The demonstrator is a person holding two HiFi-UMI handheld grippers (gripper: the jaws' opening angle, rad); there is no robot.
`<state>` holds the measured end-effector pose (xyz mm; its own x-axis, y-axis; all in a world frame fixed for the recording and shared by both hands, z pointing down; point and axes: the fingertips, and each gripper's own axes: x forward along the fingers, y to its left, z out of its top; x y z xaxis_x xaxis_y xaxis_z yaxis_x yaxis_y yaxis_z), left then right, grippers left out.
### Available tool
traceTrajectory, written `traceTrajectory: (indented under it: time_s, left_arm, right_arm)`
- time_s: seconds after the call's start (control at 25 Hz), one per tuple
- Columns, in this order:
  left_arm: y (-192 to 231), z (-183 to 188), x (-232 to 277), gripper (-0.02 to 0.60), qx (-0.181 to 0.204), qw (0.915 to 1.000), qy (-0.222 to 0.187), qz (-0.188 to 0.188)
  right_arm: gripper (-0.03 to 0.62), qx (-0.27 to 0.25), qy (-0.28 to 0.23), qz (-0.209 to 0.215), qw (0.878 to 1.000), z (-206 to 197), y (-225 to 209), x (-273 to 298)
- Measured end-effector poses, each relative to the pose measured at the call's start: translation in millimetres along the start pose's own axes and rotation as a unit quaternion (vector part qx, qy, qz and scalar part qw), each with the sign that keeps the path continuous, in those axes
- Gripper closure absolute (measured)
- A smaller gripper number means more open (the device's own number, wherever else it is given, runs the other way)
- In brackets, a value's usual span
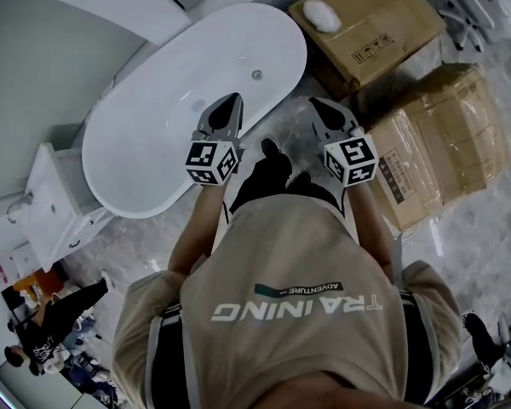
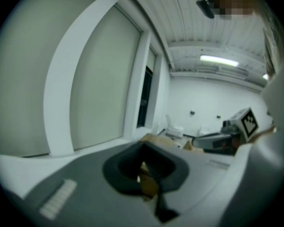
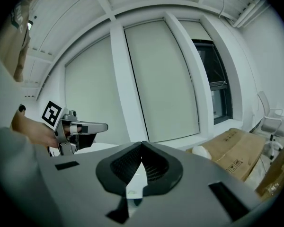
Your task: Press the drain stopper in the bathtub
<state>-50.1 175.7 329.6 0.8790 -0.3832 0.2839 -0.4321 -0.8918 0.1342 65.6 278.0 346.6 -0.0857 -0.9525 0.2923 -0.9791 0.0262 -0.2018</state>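
- The bathtub (image 1: 153, 139) lies in front of the person (image 1: 298, 313), white and empty. A small round fitting in its basin, toward the end nearest the cardboard boxes (image 1: 366, 24), reads as the drain stopper (image 1: 257, 74). Nothing touches it.
- The left gripper (image 1: 230, 102) is held above the bathtub's near rim, its jaws brought together tip to tip on nothing. Closed tips make one blunt point, which I judge suits a push better than a grab.
- The right gripper (image 1: 320, 103) hangs just outside the bathtub's near rim, above the floor (image 1: 460, 254). Its jaws are likewise together and empty, and it looks kept aside as the spare tool.
- Both gripper views look out level at the wall panels (image 3: 165, 79) and window (image 3: 210, 74) beyond the bathtub, not down into it. The tools are carried rather than aimed, so the press has not begun by my reading.
- The stopper sits below and beyond the left tip inside the bathtub, so the next move likely calls for leaning in and tilting that tool downward.
- The boxes stand just beside the bathtub's stopper end and crowd that side, which is probably why the person stands along its long side.
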Motion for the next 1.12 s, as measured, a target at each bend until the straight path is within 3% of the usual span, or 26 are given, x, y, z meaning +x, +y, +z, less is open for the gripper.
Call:
traceTrajectory:
  time_s: [0.24,0.48,0.6,0.88,1.12]
  left_arm:
    - [46.3,-8.0,22.9,0.580,-0.023,0.9997,0.006,0.004]
    - [91.7,23.3,72.1,0.580,-0.013,0.9997,-0.016,-0.013]
    - [121.1,27.7,85.9,0.580,-0.016,0.9996,-0.022,-0.010]
    - [162.5,9.5,108.1,0.580,-0.064,0.9975,-0.003,0.032]
    - [186.6,22.9,140.2,0.580,-0.060,0.9947,0.001,0.084]
  right_arm:
    - [0.582,-0.017,0.023,-0.011,1.000,17.6,-5.2,28.1]
    - [0.582,-0.024,0.028,-0.036,0.999,46.5,-34.4,77.3]
    - [0.582,-0.040,0.035,-0.020,0.998,54.5,-30.3,109.8]
    - [0.582,-0.043,0.076,0.009,0.996,48.0,-47.3,157.1]
    - [0.582,-0.046,0.083,0.068,0.993,53.8,-79.3,213.9]
